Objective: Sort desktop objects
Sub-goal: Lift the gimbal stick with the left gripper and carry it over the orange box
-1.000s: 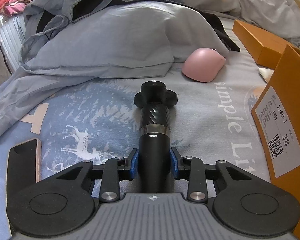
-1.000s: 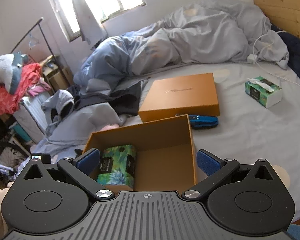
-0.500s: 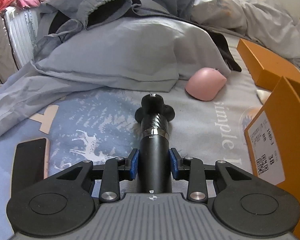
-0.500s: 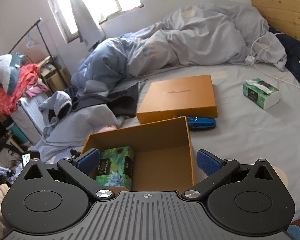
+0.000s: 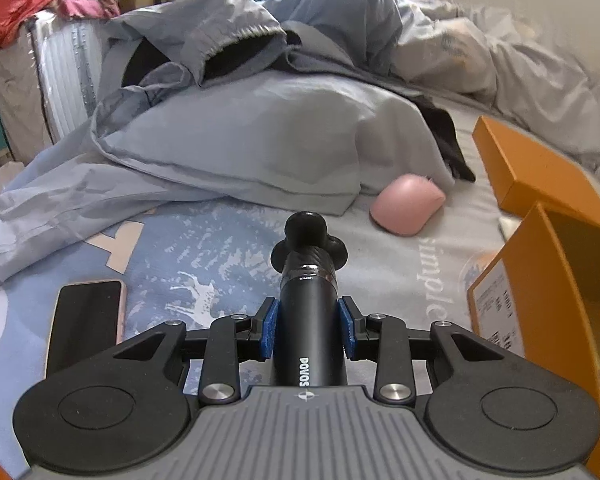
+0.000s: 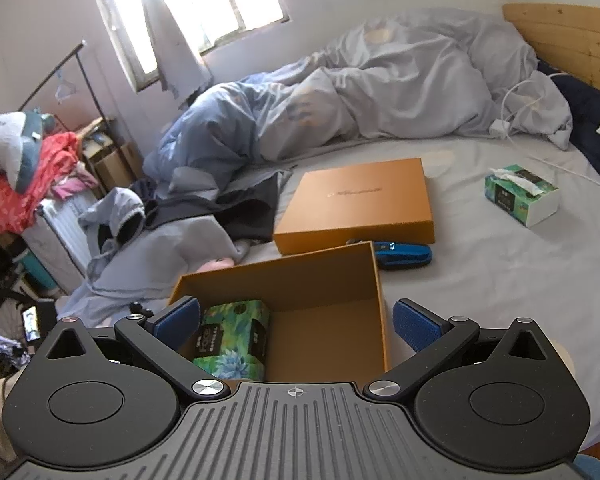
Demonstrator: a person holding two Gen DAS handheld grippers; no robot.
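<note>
A: Report the tongs.
B: The left gripper (image 5: 307,330) is pinching a black shaver (image 5: 309,304) between its blue pads (image 5: 269,328), the three-lobed head pointing forward, held above the printed bedsheet (image 5: 204,256). The right gripper (image 6: 296,320) is spread, with nothing between its fingers; it hangs over the open orange box (image 6: 328,280).

A: Surroundings, left wrist view?
B: A phone (image 5: 86,322) lies flat on the sheet to the left. A pink mouse (image 5: 407,204) sits ahead and right, against the edge of a grey pillow (image 5: 260,148). The orange box wall (image 5: 540,312), bearing a white label, stands close on the right. Nothing lies between the shaver and the box wall.

A: What does the right wrist view add?
B: The box interior: a green tissue pack (image 6: 232,338) lies in its left part, the remainder bare. Behind the box lie the orange lid (image 6: 356,204) and, touching the box's far corner, a blue case (image 6: 404,254). A second tissue pack (image 6: 522,194) sits well apart to the right. The shaver and phone are not seen there.
</note>
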